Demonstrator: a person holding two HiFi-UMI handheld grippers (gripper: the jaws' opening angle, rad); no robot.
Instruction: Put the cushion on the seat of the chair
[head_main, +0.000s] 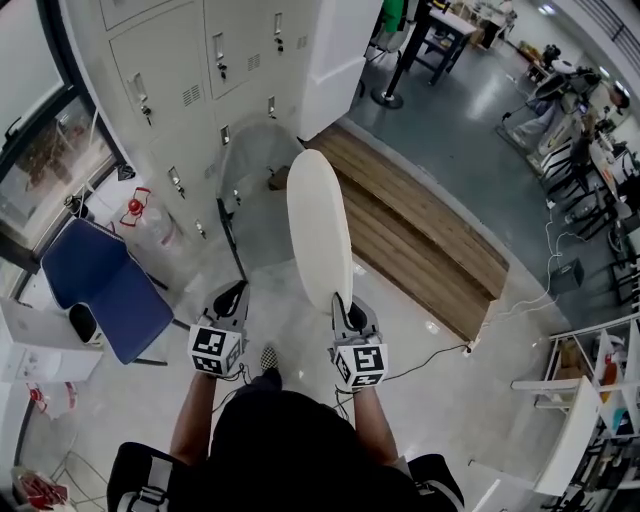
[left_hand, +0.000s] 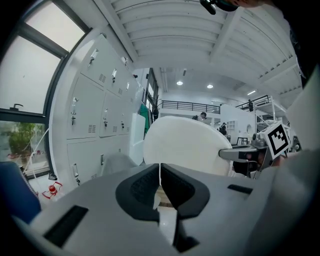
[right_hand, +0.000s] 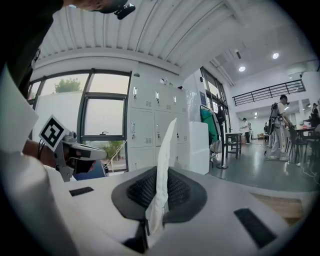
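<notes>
A white round cushion (head_main: 318, 228) stands on edge in front of me, with my right gripper (head_main: 342, 303) shut on its lower rim. The right gripper view shows the thin cushion edge (right_hand: 164, 160) pinched between the dark pads. My left gripper (head_main: 232, 293) is shut with nothing in it, level with the right one and a little to the left of the cushion. The left gripper view shows the cushion's broad face (left_hand: 185, 145) just beyond the closed jaws. A blue chair (head_main: 100, 285) stands on the floor to my left. A pale grey chair (head_main: 255, 165) stands ahead by the lockers.
White lockers (head_main: 190, 80) line the wall ahead and to the left. A low wooden platform (head_main: 430, 235) runs off to the right. A red-and-white object (head_main: 136, 208) sits near the lockers. White boxes (head_main: 35, 345) stand at far left, and cables (head_main: 520, 300) trail on the right.
</notes>
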